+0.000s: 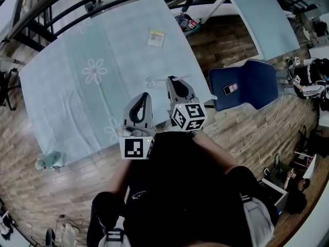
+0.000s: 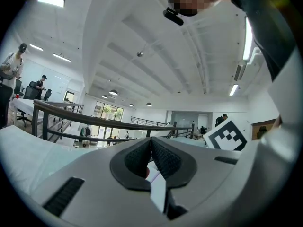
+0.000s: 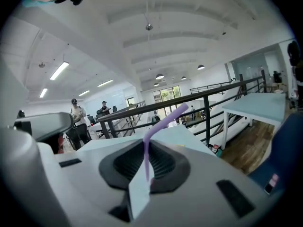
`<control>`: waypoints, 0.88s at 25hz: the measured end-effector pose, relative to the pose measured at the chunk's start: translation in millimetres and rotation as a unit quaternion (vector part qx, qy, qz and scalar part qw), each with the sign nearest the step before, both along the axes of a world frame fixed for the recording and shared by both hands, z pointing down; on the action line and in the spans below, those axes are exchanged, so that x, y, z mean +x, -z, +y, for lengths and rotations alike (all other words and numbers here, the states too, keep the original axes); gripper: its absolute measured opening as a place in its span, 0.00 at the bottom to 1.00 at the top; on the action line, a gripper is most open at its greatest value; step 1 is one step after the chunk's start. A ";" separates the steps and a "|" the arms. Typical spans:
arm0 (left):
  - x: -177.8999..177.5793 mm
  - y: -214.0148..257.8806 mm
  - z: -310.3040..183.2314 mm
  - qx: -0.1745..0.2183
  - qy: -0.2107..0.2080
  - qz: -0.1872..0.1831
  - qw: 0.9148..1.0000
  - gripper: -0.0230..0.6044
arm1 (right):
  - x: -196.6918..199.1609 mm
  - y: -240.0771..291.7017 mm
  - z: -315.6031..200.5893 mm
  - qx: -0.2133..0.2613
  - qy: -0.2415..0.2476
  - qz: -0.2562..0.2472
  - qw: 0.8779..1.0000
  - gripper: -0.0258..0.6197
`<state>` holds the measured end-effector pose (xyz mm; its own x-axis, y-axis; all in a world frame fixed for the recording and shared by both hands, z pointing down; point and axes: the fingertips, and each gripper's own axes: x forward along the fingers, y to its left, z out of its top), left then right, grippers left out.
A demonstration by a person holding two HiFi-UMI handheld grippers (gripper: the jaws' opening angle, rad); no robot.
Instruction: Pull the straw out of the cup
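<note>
A thin purple bendy straw (image 3: 163, 119) stands between the pads of my right gripper (image 3: 147, 144), which is shut on it; its bent top leans to the right. In the head view this right gripper (image 1: 175, 82) hangs just right of a small clear cup (image 1: 150, 81) on the pale blue tablecloth (image 1: 77, 86). My left gripper (image 1: 143, 99) sits nearer to me, short of the cup and apart from it. In the left gripper view its pads meet, so the left gripper (image 2: 150, 144) is shut with nothing between them. Neither gripper view shows the cup.
A small yellow packet (image 1: 156, 37) lies farther back on the cloth. A blue chair (image 1: 247, 84) with a phone (image 1: 231, 88) on its seat stands right of the table. A second table (image 1: 262, 14) and a dark railing (image 1: 61, 9) lie beyond.
</note>
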<state>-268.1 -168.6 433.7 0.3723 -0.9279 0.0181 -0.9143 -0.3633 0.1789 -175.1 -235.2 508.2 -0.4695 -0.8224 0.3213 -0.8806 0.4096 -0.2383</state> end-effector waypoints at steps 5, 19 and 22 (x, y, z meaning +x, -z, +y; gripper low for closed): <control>15.3 -4.8 5.3 -0.016 0.011 -0.011 1.000 0.06 | 12.9 35.7 5.5 0.026 0.005 -0.032 0.999 0.10; 113.9 26.9 7.3 0.001 0.017 -0.021 1.000 0.06 | 111.3 104.8 25.9 0.052 0.015 -0.095 0.994 0.10; 130.1 34.8 16.2 0.009 0.026 -0.022 0.999 0.06 | 124.9 112.5 30.5 0.051 0.031 -0.104 0.993 0.10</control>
